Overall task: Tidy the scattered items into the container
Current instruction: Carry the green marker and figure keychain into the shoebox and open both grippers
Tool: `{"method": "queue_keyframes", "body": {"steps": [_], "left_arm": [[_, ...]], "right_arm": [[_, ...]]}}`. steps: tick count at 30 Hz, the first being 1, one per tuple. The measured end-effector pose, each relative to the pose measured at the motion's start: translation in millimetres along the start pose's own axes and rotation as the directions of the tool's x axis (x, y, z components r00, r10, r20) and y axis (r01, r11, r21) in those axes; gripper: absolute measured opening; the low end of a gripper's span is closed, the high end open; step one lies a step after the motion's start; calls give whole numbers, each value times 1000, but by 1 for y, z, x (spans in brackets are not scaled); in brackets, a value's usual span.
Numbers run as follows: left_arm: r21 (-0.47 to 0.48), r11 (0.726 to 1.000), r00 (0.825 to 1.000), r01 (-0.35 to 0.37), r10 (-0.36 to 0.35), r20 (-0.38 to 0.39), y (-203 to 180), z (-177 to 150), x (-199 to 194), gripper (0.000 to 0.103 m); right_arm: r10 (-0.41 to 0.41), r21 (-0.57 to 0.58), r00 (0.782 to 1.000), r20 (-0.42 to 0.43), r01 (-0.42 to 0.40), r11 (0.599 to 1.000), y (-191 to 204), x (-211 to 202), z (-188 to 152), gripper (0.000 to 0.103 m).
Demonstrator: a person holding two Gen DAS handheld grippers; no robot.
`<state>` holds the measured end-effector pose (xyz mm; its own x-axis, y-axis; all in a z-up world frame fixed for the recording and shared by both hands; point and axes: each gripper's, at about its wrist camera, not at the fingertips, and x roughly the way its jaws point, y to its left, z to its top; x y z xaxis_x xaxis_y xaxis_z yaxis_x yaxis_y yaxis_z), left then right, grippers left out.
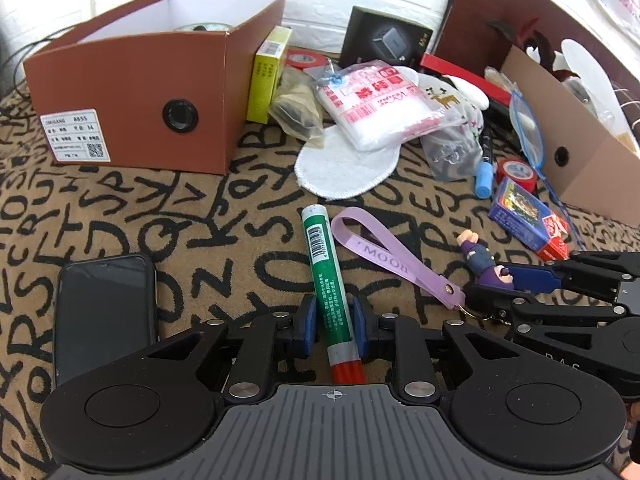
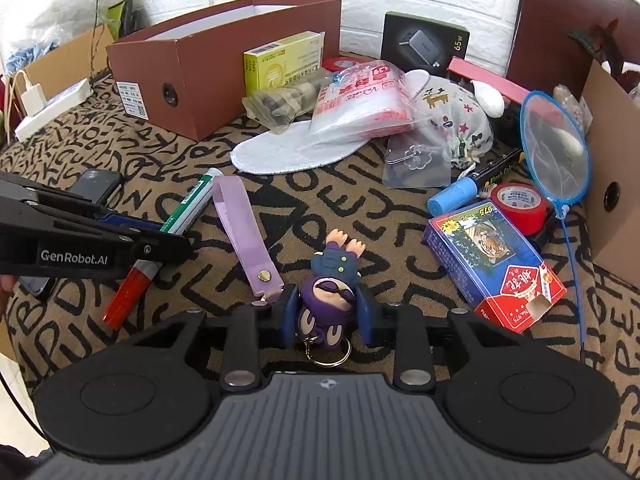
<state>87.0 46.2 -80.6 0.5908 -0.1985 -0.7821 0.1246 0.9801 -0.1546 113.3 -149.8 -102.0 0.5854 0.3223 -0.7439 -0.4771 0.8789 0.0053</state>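
Your left gripper (image 1: pixel 334 322) clamped the green marker (image 1: pixel 325 270) near its red end; the marker lay flat, white end toward the shoebox (image 1: pixel 132 100).

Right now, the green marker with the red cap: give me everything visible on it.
The green marker is a slim stick with a green body, white printed text and a barcode label, a white band, a red cap at one end and a pale tip at the other. It lies flat on the letter-print cloth, beside the purple strap. The left gripper is closed on it near the cap end.
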Motion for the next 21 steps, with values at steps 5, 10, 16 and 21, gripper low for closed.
{"method": "queue_keyframes", "body": {"steps": [5, 10, 16, 21], "left_arm": [[8, 1000, 1000, -13, 13, 3, -1, 1, 0, 15], [-8, 1000, 1000, -12, 13, 20, -2, 0, 3, 15], [-36, 999, 999, 24, -24, 23, -1, -4, -9, 12], [-62, 997, 997, 46, -43, 57, 2, -3, -23, 12]], "right_arm": [[-12, 4, 1000, 6, 12, 1000, 1, 2, 0, 35], [-15, 13, 1000, 18, 15, 1000, 3, 4, 1, 33], [71, 108, 997, 30, -74, 991, -4, -7, -4, 32], [128, 138, 989, 68, -137, 981, -4, -20, 3, 32]]}}
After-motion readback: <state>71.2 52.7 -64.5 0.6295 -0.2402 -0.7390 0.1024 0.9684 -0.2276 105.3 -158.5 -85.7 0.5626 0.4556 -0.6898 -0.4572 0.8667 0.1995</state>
